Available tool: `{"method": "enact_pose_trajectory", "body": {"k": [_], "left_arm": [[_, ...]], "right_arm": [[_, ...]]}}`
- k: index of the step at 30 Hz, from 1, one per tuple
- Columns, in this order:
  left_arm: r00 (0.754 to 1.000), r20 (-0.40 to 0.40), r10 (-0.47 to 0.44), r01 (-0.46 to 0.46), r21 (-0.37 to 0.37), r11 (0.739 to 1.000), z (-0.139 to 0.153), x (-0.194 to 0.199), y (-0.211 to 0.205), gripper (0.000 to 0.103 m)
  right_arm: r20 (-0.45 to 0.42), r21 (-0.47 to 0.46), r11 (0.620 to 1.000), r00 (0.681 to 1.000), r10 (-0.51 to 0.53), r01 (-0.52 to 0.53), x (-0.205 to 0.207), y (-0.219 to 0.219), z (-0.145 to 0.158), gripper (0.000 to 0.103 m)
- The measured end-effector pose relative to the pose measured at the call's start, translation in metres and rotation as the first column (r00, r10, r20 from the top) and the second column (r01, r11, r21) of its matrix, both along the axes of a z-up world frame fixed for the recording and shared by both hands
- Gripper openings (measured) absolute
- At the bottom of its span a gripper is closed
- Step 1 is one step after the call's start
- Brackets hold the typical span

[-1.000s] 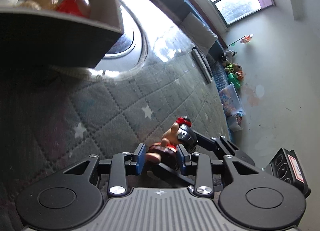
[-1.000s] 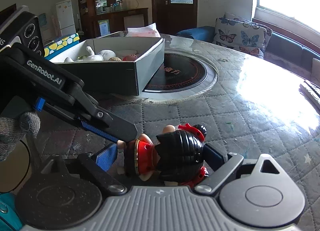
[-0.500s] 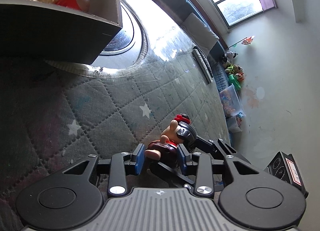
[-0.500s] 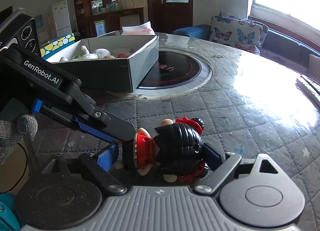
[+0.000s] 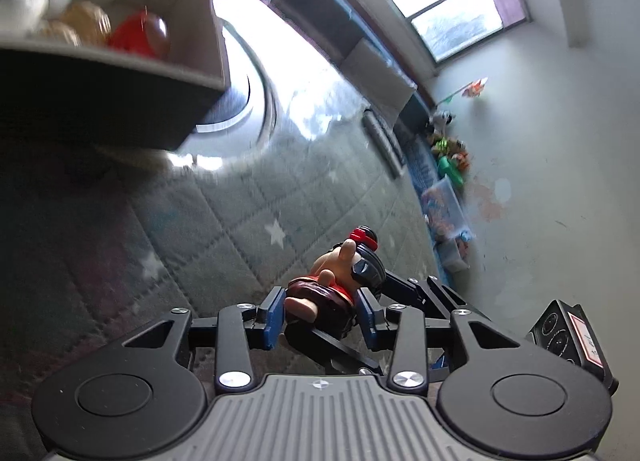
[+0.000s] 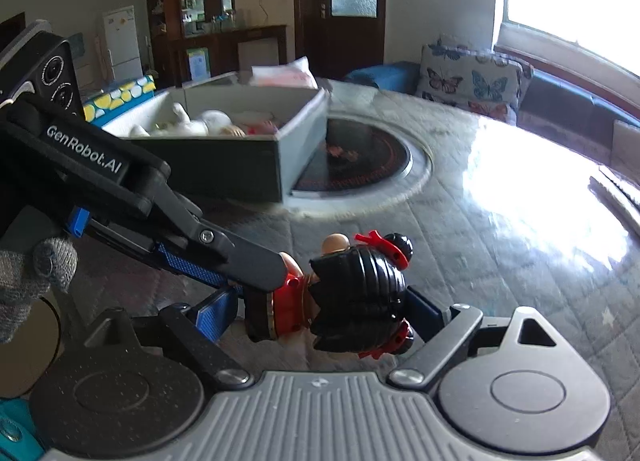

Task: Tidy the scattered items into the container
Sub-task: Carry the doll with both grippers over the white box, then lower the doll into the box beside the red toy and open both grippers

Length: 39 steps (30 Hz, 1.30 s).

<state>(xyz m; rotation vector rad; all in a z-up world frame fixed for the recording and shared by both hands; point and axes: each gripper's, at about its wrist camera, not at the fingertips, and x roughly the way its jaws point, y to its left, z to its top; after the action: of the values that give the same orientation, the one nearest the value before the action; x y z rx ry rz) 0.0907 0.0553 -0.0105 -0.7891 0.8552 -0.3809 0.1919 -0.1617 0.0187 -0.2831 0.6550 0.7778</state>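
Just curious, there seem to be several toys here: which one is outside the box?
The doll with black hair and a red dress, gripped by both grippers above the quilted table. The white, tan and red toys lie inside the box.

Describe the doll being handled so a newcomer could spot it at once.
On the quilted table cover, short of the grey box of toys, both grippers meet. The doll lies sideways between their jaws: ribbed black hair, red bow, red dress, unlike the pale toys in the box.

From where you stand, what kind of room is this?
Most likely a family living or dining room: a butterfly-print cushion on a window bench, a white fridge beside dark wooden cabinets, and a round table under a quilted cover.
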Motion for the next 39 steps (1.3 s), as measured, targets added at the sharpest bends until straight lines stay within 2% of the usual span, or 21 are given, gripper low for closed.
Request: {"method": "enact_pose_trajectory", "body": {"k": [9,14,20,25,30,39], "left_arm": [[0.984,0.152,0.096,-0.11,0.086,0.99,0.049,-0.021,0.049,0.038],[0.965,0.196,0.172,-0.194,0.101,0.976,0.066,-0.017,0.087,0.038],[0.953,0.176,0.247,-0.268,0.109,0.957,0.065,0.002,0.131,0.038],[0.943,0.148,0.297,-0.313,0.105,0.944,0.052,0.014,0.158,0.038],[0.939,0.135,0.316,-0.332,0.113,0.937,0.043,0.016,0.165,0.038],[0.945,0.124,0.301,-0.319,0.157,0.935,0.035,0.02,0.155,0.038]], "right_arm": [[0.101,0.068,0.993,0.991,0.086,-0.093,0.005,0.052,0.036,0.091],[0.141,0.11,0.983,0.981,0.133,-0.149,0.021,0.096,0.048,0.091],[0.128,0.119,0.974,0.976,0.177,-0.192,0.047,0.15,0.046,0.091],[0.085,0.117,0.978,0.983,0.165,-0.174,0.065,0.176,0.034,0.091],[0.022,0.124,0.985,0.993,0.12,-0.122,0.077,0.178,0.02,0.091],[-0.029,0.129,0.989,0.996,0.081,-0.076,0.078,0.18,0.004,0.09]]}}
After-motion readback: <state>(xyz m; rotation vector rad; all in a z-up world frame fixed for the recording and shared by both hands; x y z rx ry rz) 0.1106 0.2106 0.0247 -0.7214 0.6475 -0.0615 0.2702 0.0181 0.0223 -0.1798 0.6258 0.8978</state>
